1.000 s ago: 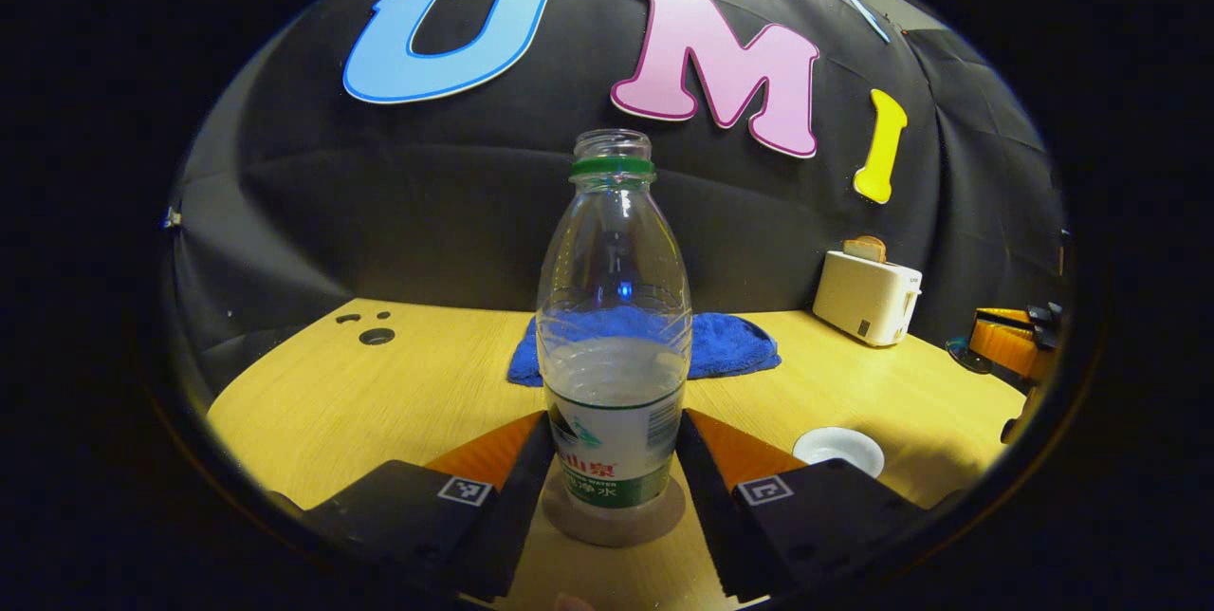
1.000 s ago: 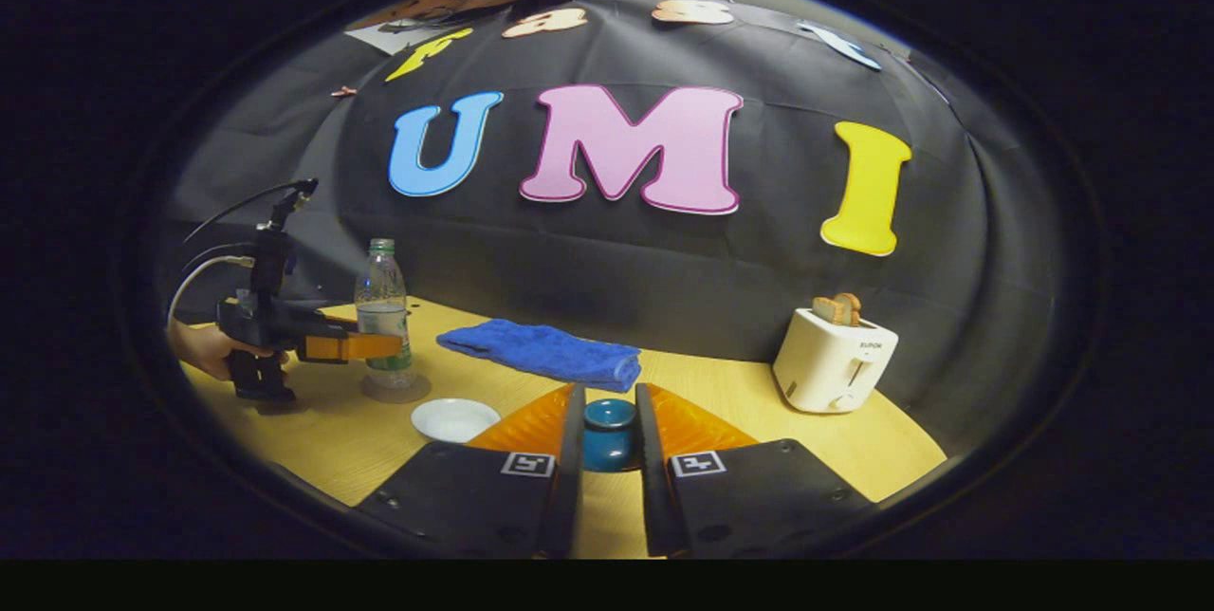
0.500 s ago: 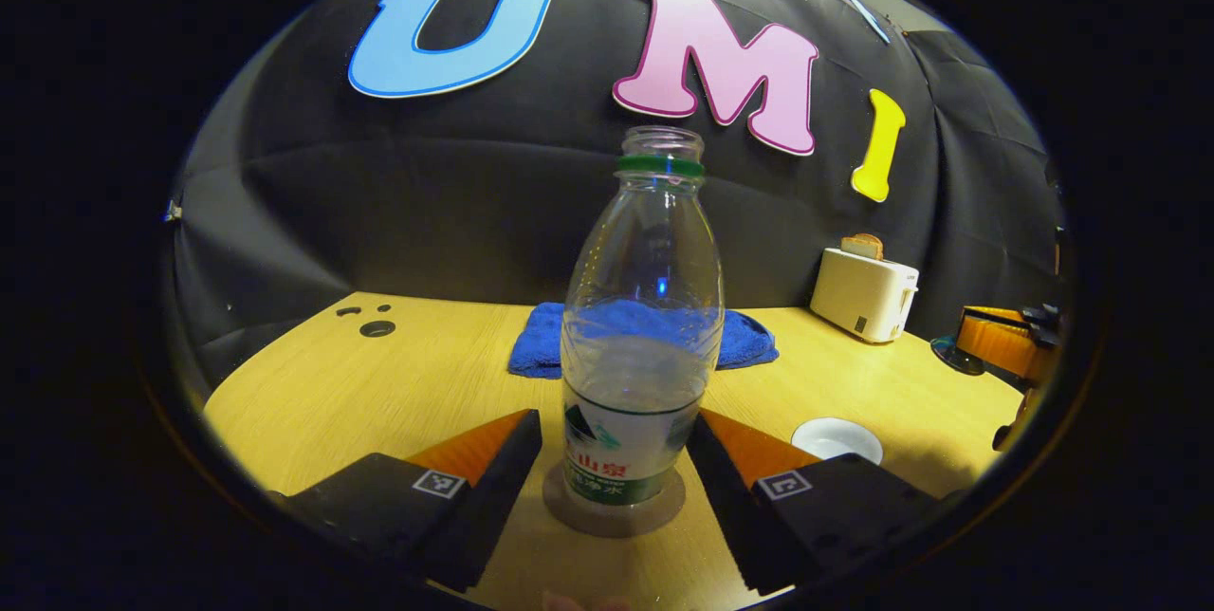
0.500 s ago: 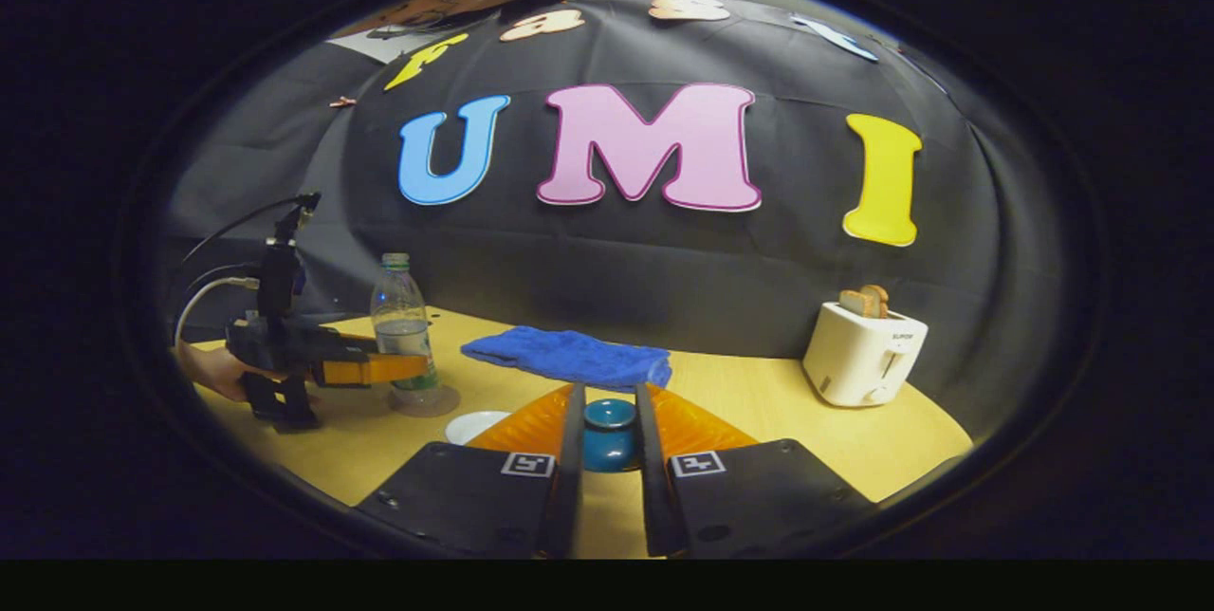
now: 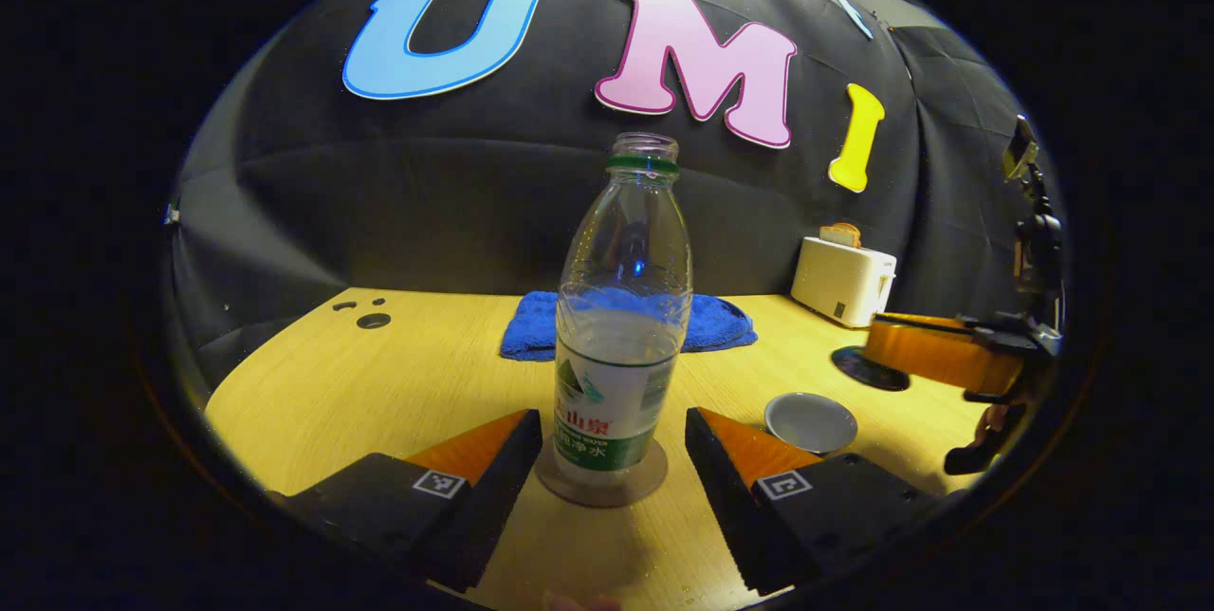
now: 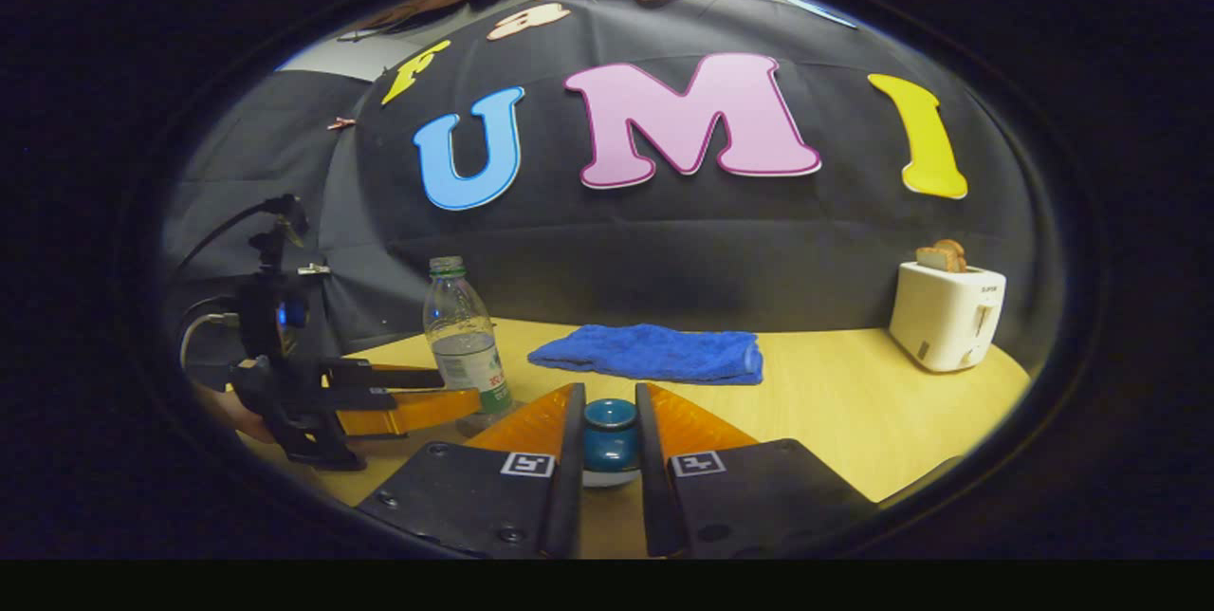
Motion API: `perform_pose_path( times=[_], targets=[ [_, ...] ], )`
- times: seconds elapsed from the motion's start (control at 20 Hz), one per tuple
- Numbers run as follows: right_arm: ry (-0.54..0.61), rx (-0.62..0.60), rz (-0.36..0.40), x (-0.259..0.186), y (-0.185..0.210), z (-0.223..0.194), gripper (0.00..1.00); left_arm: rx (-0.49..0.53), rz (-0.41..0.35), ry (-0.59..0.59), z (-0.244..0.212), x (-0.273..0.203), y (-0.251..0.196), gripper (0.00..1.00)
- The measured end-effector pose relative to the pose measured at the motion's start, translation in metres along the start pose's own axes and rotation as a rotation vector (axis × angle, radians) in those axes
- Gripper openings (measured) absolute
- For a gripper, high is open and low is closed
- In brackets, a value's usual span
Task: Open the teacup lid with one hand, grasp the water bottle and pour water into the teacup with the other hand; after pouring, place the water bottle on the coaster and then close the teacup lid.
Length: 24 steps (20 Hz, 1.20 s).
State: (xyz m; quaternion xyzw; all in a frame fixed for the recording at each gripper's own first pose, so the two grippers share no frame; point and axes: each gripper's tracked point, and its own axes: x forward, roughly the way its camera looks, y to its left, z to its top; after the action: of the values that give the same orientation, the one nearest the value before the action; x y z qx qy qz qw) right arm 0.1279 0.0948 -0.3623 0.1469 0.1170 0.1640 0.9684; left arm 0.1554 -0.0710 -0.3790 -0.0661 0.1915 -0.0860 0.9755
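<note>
Water bottle point(image 5: 621, 326) stands upright on its coaster point(image 5: 601, 483); we see our left gripper point(image 5: 612, 445) spread wide either side of it, untouching. Right of the bottle, our right gripper point(image 6: 609, 435) clamps the teacup lid point(image 6: 610, 429).

Little here is legible to me. The water bottle point(image 5: 621, 307) wears a label point(image 5: 605, 426) with printed characters. The toaster point(image 6: 947, 317) has a small dark mark on its front, too small to read. Each finger of the left claw point(image 5: 615, 421) and the right claw point(image 6: 609, 393) carries a square black-and-white coded tag point(image 6: 527, 464).
</note>
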Motion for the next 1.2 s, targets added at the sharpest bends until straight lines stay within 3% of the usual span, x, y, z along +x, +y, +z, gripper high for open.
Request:
perform_pose_path(
  times=[0.3,0.35,0.4,0.5,0.55,0.7,0.75,0.9,1.05,1.15,1.2],
  targets=[
    [0.068,-0.015,-0.018,0.015,-0.002,-0.029,0.25,-0.014,0.019,-0.012,0.005,-0.033,-0.003,0.96],
    [0.079,-0.018,-0.021,0.017,-0.004,-0.032,0.34,-0.009,0.027,-0.019,0.007,-0.038,-0.001,0.95],
    [0.088,-0.017,-0.023,0.017,-0.004,-0.035,0.30,-0.003,0.034,-0.027,0.009,-0.044,0.000,0.95],
    [0.101,-0.020,-0.021,0.020,-0.004,-0.040,0.30,0.011,0.045,-0.046,0.017,-0.050,0.003,0.95],
    [0.106,-0.024,-0.017,0.020,-0.003,-0.041,0.34,0.019,0.042,-0.054,0.020,-0.053,0.004,0.98],
    [0.114,-0.046,-0.005,0.023,0.001,-0.046,0.25,0.031,0.043,-0.065,0.025,-0.054,0.008,0.95],
    [0.120,-0.056,-0.001,0.023,0.003,-0.047,0.30,0.028,0.045,-0.067,0.027,-0.054,0.009,0.95],
    [0.136,-0.070,-0.006,0.023,0.002,-0.051,0.27,0.022,0.053,-0.071,0.028,-0.057,0.009,0.95],
    [0.147,-0.064,-0.026,0.021,-0.002,-0.050,0.39,0.020,0.061,-0.069,0.028,-0.062,0.010,0.95],
    [0.124,-0.066,-0.024,0.015,-0.001,-0.040,0.64,0.020,0.072,-0.068,0.030,-0.068,0.011,0.95],
    [0.101,-0.072,-0.027,0.012,0.000,-0.030,0.69,0.017,0.082,-0.067,0.032,-0.072,0.012,0.95]
  ],
)
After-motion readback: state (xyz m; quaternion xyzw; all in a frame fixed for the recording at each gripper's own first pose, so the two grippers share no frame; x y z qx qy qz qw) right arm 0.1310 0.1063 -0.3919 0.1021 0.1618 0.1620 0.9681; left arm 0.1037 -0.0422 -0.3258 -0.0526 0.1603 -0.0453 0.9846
